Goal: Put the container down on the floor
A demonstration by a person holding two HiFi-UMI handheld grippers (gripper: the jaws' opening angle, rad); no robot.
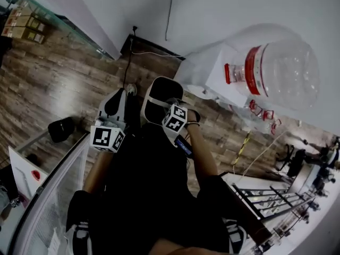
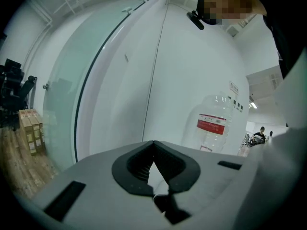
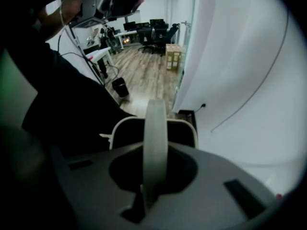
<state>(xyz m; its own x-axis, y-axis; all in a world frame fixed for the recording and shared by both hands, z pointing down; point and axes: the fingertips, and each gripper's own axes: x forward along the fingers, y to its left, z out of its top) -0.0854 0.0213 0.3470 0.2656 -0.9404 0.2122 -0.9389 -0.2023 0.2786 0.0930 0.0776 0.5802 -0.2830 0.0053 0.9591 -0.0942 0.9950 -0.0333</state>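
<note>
Head view, looking steeply down. The right gripper (image 1: pixel 171 105) points downward, its fingers (image 3: pixel 175 169) closed tight on the pale band handle (image 3: pixel 156 138) of the white container (image 1: pixel 147 101). The container hangs from this grip in front of the person's legs, open top facing up, over the wooden floor (image 1: pixel 53 84) close to the foot of the white wall (image 1: pixel 223 9). Whether its base touches the floor cannot be made out. The left gripper (image 1: pixel 117 99) lies just beside the container on its left, pointing nearly level. Its fingers (image 2: pixel 136 164) meet at the tips with nothing between them. A large clear water bottle (image 1: pixel 279 70) with a red label stands well apart to the right, against the wall
</note>
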